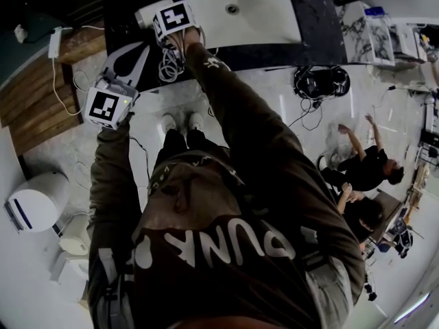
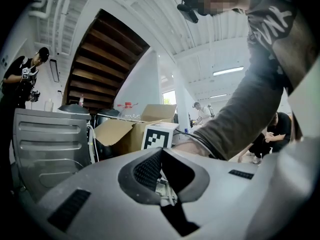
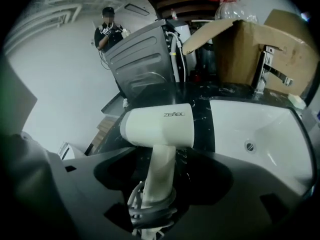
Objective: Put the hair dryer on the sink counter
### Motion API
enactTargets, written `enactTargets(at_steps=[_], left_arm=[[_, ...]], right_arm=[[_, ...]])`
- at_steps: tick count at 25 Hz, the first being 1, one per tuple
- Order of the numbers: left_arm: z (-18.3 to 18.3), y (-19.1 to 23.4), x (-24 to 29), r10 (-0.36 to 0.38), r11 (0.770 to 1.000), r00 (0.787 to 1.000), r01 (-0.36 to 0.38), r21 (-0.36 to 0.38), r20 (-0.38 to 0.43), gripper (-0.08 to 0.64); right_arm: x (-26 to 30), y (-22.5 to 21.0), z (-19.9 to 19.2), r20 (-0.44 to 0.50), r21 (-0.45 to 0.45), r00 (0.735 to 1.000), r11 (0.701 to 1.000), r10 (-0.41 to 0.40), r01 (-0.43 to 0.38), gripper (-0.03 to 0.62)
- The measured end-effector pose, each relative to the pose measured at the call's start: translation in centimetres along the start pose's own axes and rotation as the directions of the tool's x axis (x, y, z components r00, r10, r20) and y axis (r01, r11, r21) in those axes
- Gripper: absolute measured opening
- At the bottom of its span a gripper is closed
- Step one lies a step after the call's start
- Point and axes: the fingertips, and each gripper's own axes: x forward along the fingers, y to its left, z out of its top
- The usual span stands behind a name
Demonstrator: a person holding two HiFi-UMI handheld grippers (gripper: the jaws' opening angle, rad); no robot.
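Clamped tight in right gripper (image 3: pixel 155 184): white hair dryer (image 3: pixel 157 126), gripped by its handle with cord coiled round it, body upright over dark counter (image 3: pixel 202 129) just left of sink basin (image 3: pixel 270 119). Left gripper (image 2: pixel 160 166) with jaws closed together on nothing, well left of basin, nearer the person. Behind basin: open cardboard box (image 3: pixel 250 54), red-capped bottle (image 3: pixel 227 4) poking above it; can't tell if inside.

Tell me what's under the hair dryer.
Dark counter shows below the dryer, the sink to its side. The right tool hides whatever lies under the handle.
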Motion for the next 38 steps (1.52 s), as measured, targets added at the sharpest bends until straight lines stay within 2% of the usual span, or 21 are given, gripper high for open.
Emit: enactTargets(at_steps=[4, 6, 7, 8, 10, 12, 18, 19, 20, 22, 24, 26, 31, 36, 38], left_arm=[[0.6, 0.2, 0.3, 0.008, 1.0, 1.0, -0.008, 0.007, 0.006, -0.006], [0.9, 0.2, 0.4, 0.01, 1.0, 1.0, -0.01, 0.016, 0.006, -0.006], [1.1, 0.3, 0.4, 0.011, 1.0, 1.0, -0.011, 0.022, 0.005, -0.006], [1.3, 0.4, 0.4, 0.012, 1.0, 1.0, -0.012, 0.028, 0.005, -0.006], [1.9, 0.5, 0.4, 0.015, 0.999, 1.0, -0.015, 0.043, 0.009, -0.006], [2.7, 0.7, 0.3, 0.017, 0.998, 1.0, -0.018, 0.059, 0.013, -0.006], [5.9, 1.0, -0.3, 0.031, 0.996, 0.999, -0.034, 0.087, 0.032, -0.006], [6.4, 1.1, -0.5, 0.033, 0.995, 0.999, -0.036, 0.091, 0.036, -0.006], [6.9, 1.1, -0.7, 0.034, 0.995, 0.999, -0.038, 0.093, 0.04, -0.006], [7.7, 0.9, -1.1, 0.034, 0.994, 0.998, -0.038, 0.098, 0.043, -0.006], [8.4, 0.7, -1.5, 0.033, 0.994, 0.998, -0.037, 0.101, 0.044, -0.006], [8.9, 0.5, -1.9, 0.031, 0.994, 0.998, -0.036, 0.103, 0.045, -0.006], [9.2, -0.4, -2.7, 0.032, 0.995, 0.998, -0.036, 0.092, 0.045, -0.006], [9.4, -1.0, -3.2, 0.033, 0.996, 0.998, -0.037, 0.081, 0.048, -0.006], [9.7, -1.3, -3.4, 0.03, 0.996, 0.998, -0.035, 0.08, 0.053, -0.006]], right_arm=[[-3.4, 0.0, 1.3, 0.116, -0.112, 0.993, 0.992, -0.037, 0.05, 0.341], [-5.3, 0.8, 1.9, 0.209, -0.191, 0.978, 0.981, 0.0, 0.041, 0.335], [-6.4, 1.5, 2.5, 0.273, -0.239, 0.962, 0.97, 0.032, 0.035, 0.323], [-7.8, 2.2, 3.2, 0.349, -0.29, 0.934, 0.956, 0.071, 0.036, 0.307], [-10.9, 3.5, 4.7, 0.489, -0.381, 0.86, 0.923, 0.15, 0.055, 0.287], [-14.5, 4.8, 5.4, 0.582, -0.441, 0.782, 0.895, 0.224, 0.072, 0.26], [-23.6, 8.6, 5.1, 0.716, -0.575, 0.566, 0.805, 0.409, 0.147, 0.195], [-24.7, 9.1, 4.9, 0.726, -0.592, 0.537, 0.787, 0.43, 0.17, 0.189], [-25.6, 9.6, 4.6, 0.728, -0.61, 0.521, 0.769, 0.446, 0.193, 0.181], [-26.7, 10.3, 3.6, 0.717, -0.639, 0.521, 0.736, 0.464, 0.223, 0.164], [-27.2, 10.7, 2.7, 0.707, -0.652, 0.528, 0.723, 0.471, 0.229, 0.143], [-27.6, 10.8, 2.2, 0.708, -0.65, 0.525, 0.726, 0.473, 0.223, 0.11], [-27.9, 10.9, 1.6, 0.722, -0.627, 0.497, 0.758, 0.481, 0.177, 0.025], [-27.6, 11.2, 0.7, 0.7, -0.644, 0.53, 0.743, 0.479, 0.179, 0.011], [-27.7, 11.4, 0.5, 0.696, -0.648, 0.536, 0.74, 0.478, 0.18, 0.011]])
